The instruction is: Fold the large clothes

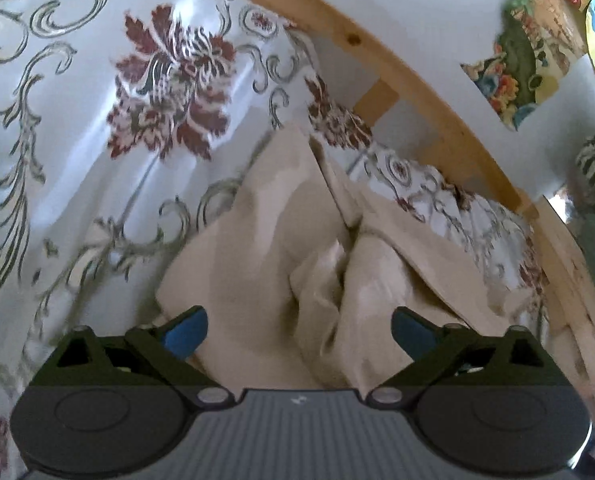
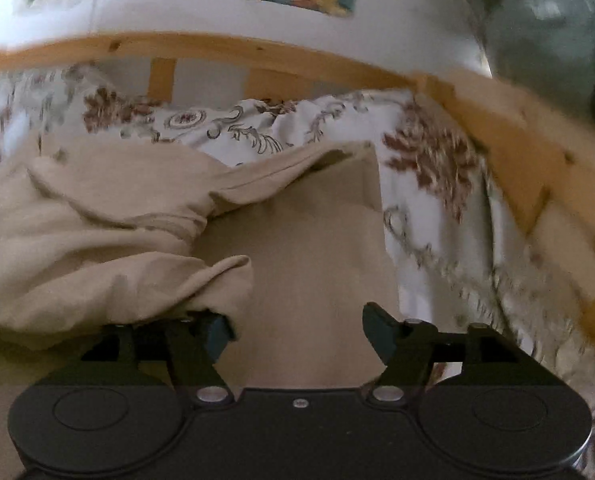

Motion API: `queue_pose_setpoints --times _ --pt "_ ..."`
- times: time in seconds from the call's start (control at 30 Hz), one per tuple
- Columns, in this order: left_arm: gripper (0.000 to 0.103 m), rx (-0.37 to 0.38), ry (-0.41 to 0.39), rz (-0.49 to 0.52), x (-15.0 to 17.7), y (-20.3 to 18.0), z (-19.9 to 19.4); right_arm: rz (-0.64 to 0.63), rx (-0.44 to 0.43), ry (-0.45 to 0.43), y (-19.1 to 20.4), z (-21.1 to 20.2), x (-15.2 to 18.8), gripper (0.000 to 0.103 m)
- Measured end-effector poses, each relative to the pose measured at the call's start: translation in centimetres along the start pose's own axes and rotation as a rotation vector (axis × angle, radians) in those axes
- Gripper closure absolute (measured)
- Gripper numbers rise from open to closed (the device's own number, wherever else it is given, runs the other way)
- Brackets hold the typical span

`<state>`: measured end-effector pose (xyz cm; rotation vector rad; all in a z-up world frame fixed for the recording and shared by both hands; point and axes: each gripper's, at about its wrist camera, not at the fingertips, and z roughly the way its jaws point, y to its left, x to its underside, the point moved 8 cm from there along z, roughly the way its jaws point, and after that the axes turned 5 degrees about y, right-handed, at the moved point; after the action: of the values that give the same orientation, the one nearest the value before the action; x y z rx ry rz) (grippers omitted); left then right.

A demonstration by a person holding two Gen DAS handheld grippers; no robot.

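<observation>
A beige garment (image 1: 265,248) lies rumpled on a white bedspread with red flowers (image 1: 97,128). In the left wrist view my left gripper (image 1: 299,330) hovers just over the near folds of the cloth, its blue-padded jaws wide apart with nothing pinched. In the right wrist view the same beige garment (image 2: 97,232) is bunched at the left, with a flatter layer (image 2: 317,248) in the middle. My right gripper (image 2: 297,330) stands open over that flat layer. A fold of cloth drapes over its left fingertip (image 2: 217,334), but the pads press on nothing.
A wooden bed rail (image 1: 449,120) curves along the far right side of the bed; it shows as the bed rail (image 2: 257,50) behind the bedding too. White wall with colourful pictures (image 1: 513,76) lies beyond. A greenish bundle (image 2: 553,32) sits past the bed corner.
</observation>
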<state>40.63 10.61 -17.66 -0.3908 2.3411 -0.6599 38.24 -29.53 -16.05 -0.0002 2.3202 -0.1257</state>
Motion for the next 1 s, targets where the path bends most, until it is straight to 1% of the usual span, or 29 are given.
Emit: queue_pose_setpoints --times 0.07,0.1,0.17,0.2,0.23,0.27,0.33,0.37,0.4,0.43,0.47,0.5,0.53,0.57,0.6,0.63,0.67,0.7,0.77,0.8,0.87,0.9,0.93,0.97,1.0 --pt "0.012 -0.009 0.002 -0.003 -0.4 0.0 1.0 0.083 -0.076 0.062 -0.5 -0.2 0.3 0.030" --pt "0.015 -0.010 0.006 -0.002 -0.3 0.0 1.2 0.111 -0.086 0.089 -0.9 -0.3 0.5 0.030" --pt "0.016 -0.003 0.006 0.006 0.0 0.0 1.5 0.137 -0.089 0.145 -1.8 -0.4 1.2 0.030" --pt "0.019 0.004 0.003 0.015 0.1 -0.2 1.7 0.157 -0.101 0.161 -2.3 -0.4 1.5 0.030" --pt "0.023 0.014 0.001 0.026 0.2 -0.4 1.9 0.191 -0.119 0.156 -2.8 -0.7 1.4 0.030" --pt "0.025 0.024 0.002 0.035 0.3 -0.7 2.1 0.252 -0.170 0.138 -3.3 -0.9 1.3 0.029" --pt "0.032 0.042 0.010 0.051 0.4 -1.2 2.6 0.341 -0.280 0.137 -3.3 -0.9 1.0 0.029" --pt "0.033 0.051 0.017 0.063 0.5 -1.4 2.8 0.371 -0.334 0.141 -2.8 -0.5 1.1 0.033" --pt "0.037 0.053 0.025 0.075 0.5 -1.6 3.2 0.388 -0.359 0.149 -2.5 0.0 1.0 0.037" --pt "0.041 0.047 0.030 0.077 0.4 -1.6 3.4 0.399 -0.376 0.169 -2.0 0.7 1.1 0.038" --pt "0.044 0.042 0.035 0.072 0.4 -1.6 3.7 0.414 -0.393 0.187 -1.7 1.5 1.2 0.043" --pt "0.056 0.045 0.042 0.065 0.3 -1.6 4.1 0.443 -0.418 0.198 -1.2 2.4 1.2 0.050" --pt "0.070 0.058 0.055 0.056 0.3 -1.7 4.4 0.472 -0.440 0.210 -1.0 3.1 1.2 0.054" --pt "0.073 0.065 0.063 0.047 0.2 -1.7 4.7 0.503 -0.450 0.210 -0.7 3.8 1.0 0.063" --pt "0.078 0.055 0.052 0.044 0.2 -1.7 4.8 0.514 -0.449 0.183 -0.5 4.5 0.7 0.076" --pt "0.083 0.053 0.043 0.052 0.1 -1.9 4.8 0.494 -0.438 0.163 -0.2 4.9 0.3 0.084" --pt "0.086 0.056 0.031 0.066 0.1 -2.3 4.8 0.453 -0.413 0.137 0.2 5.1 -0.1 0.092" --pt "0.090 0.065 0.016 0.078 0.1 -2.8 4.7 0.414 -0.388 0.106 0.5 5.3 -0.4 0.098" --pt "0.093 0.092 -0.016 0.119 0.3 -4.0 4.4 0.317 -0.313 0.019 1.0 4.9 -2.1 0.100" --pt "0.093 0.097 -0.034 0.148 0.4 -4.7 4.3 0.273 -0.276 -0.044 1.1 4.4 -3.2 0.101" --pt "0.093 0.088 -0.051 0.209 0.8 -5.7 4.4 0.197 -0.204 -0.166 1.0 3.3 -5.4 0.101" --pt "0.093 0.074 -0.046 0.239 1.1 -6.0 4.8 0.156 -0.166 -0.218 1.0 3.0 -6.1 0.101" --pt "0.093 0.052 -0.039 0.254 1.4 -6.0 5.2 0.118 -0.123 -0.246 0.9 3.2 -6.3 0.101" --pt "0.093 0.030 -0.027 0.258 1.7 -5.8 5.6 0.110 -0.107 -0.236 0.5 3.8 -6.2 0.101" --pt "0.093 0.021 -0.018 0.249 1.8 -5.6 6.0 0.125 -0.114 -0.198 0.4 4.9 -5.6 0.101"
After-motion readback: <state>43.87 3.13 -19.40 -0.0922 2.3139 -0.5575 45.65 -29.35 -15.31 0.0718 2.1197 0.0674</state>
